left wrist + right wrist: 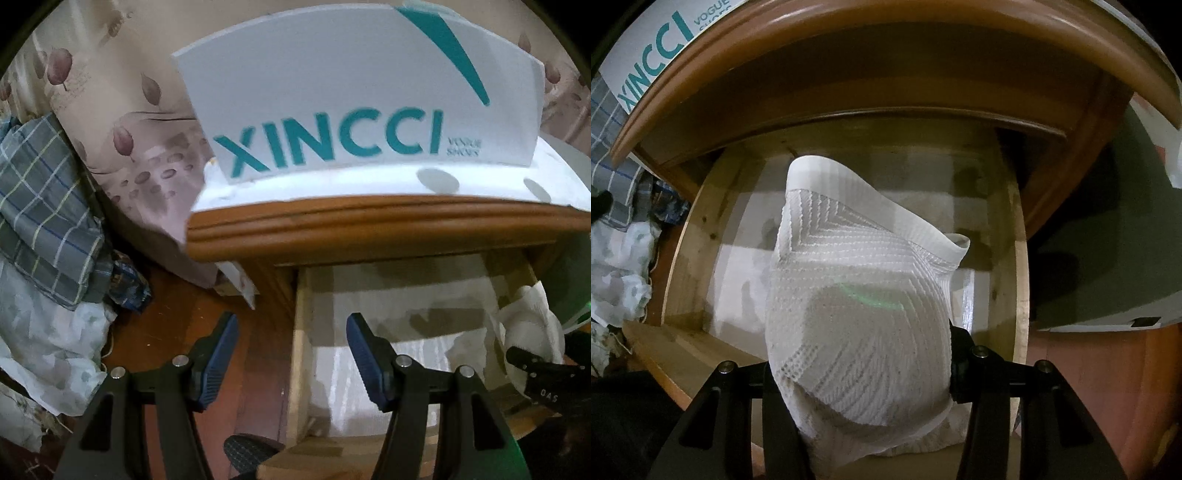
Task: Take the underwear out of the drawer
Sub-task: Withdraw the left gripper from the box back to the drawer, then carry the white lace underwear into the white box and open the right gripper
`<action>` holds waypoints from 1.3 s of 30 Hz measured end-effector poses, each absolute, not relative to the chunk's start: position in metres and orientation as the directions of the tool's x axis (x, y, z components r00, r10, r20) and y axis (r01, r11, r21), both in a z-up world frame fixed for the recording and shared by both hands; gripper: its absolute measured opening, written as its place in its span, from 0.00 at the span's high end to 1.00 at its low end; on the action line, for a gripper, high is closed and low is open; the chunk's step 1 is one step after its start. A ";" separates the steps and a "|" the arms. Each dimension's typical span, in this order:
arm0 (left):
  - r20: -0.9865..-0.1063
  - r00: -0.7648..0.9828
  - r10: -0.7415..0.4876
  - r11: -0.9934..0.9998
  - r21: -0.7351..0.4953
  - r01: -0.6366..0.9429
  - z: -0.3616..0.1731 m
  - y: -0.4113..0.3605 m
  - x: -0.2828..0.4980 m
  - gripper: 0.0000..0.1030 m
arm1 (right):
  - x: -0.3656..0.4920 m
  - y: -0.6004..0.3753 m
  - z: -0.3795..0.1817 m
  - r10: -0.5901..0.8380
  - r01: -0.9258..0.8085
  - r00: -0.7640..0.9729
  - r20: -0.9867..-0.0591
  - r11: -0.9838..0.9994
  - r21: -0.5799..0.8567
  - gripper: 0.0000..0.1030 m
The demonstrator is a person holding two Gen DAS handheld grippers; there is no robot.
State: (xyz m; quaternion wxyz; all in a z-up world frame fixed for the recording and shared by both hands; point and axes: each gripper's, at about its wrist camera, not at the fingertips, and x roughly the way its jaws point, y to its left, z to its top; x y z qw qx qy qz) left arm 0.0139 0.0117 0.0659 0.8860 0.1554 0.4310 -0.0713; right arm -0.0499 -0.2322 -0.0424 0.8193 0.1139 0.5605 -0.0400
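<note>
Underwear sits bunched between the fingers of the right gripper, which pinches the white knit fabric. The fingertips are buried in cloth and cannot be seen. From the pinch the garment runs away from the camera, waistband at the far end, standing up over the drawer floor; long axis roughly along the gripper's pointing line.

Beyond it: open drawer, pale wood walls, glossy liner on the bottom, nothing else visible inside. Whether the lower folds touch the liner: cannot tell.

Left gripper spread, nothing between the blue pads; it straddles the drawer's left wall, one finger over the floorboards, one over the liner. Right gripper is plainly nearer, being already on the fabric.

Farther: nightstand top, shoebox on it.

Judgement: the exit is upward and toward the camera, clear of the front rim. Snag risk there is low.
</note>
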 end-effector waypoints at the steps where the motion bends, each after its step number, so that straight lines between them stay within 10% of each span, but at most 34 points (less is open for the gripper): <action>1: -0.786 0.618 0.001 0.940 0.211 0.267 0.063 0.009 0.013 0.39 | -0.050 -0.234 -0.043 0.061 0.197 0.367 -0.928 0.970 0.142 0.57; 39: -0.842 0.538 -0.038 0.980 0.073 0.185 0.043 0.040 0.034 0.39 | -0.048 -0.210 -0.008 0.003 0.196 0.438 -0.899 0.976 0.099 0.58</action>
